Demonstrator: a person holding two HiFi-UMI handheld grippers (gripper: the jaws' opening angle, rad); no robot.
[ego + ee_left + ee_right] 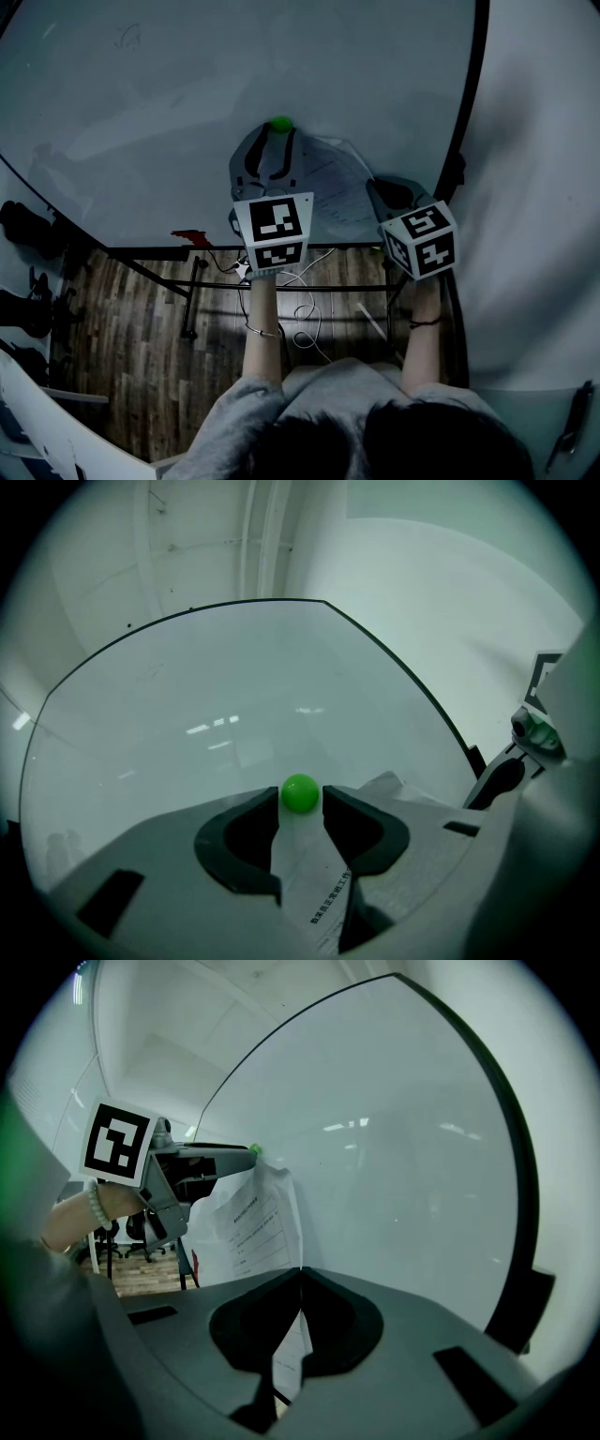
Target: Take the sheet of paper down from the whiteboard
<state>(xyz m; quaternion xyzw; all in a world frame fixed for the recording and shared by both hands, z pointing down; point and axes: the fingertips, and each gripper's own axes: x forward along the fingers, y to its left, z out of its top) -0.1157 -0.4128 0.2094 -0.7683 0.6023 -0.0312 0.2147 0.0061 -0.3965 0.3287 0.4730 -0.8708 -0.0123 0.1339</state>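
Right claw [300, 1271] pinching printed sheet [251, 1222], left claw [301, 799] gripping green magnet [300, 791], print unreadable.

A white sheet of paper [335, 186] carrying lines of black print hangs against the lower right part of a large glossy whiteboard with a thin dark frame [187, 94], slightly rumpled and bowing away from the surface. A small round green magnet [300, 793] sits on its top edge, caught between the jaws of the left gripper [301, 804]. The right gripper [300, 1271] is closed on the sheet's right edge, lower down.
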